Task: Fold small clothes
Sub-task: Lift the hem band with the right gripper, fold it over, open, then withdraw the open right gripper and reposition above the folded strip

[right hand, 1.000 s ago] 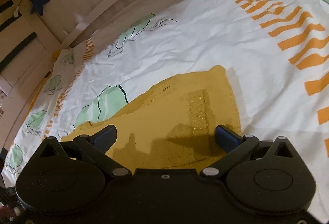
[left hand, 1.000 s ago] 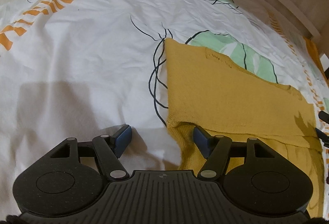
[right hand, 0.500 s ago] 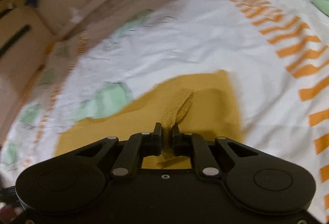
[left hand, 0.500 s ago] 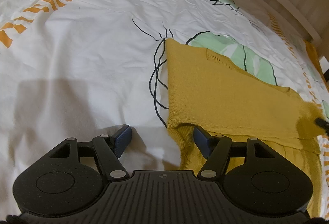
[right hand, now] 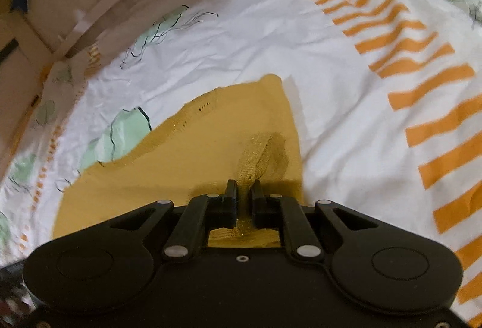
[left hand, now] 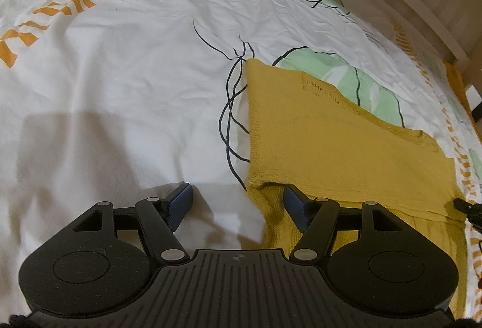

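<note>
Left wrist view: little changed over the last second. Left gripper [left hand: 238, 201] stayed low on the patterned bedsheet [left hand: 120, 93], jaws spread wide as before, holding nothing. Left finger rested on bare sheet; right finger lay against the near-left corner of the mustard knit garment [left hand: 331, 147], under its folded top layer. Garment spread flat right of centre. At the far right edge, a dark tip of the right gripper [left hand: 465, 204] had arrived at the garment's corner.

Right wrist view: here the real change. Right gripper [right hand: 244, 195], wide open a second ago, had closed and now pinched a raised ridge of the same garment [right hand: 180, 159], cloth bunched up between nearly touching fingers. Slightly blurred, so probably moving. Judged: one corner secured, the other not yet gripped, fold about to begin.
</note>
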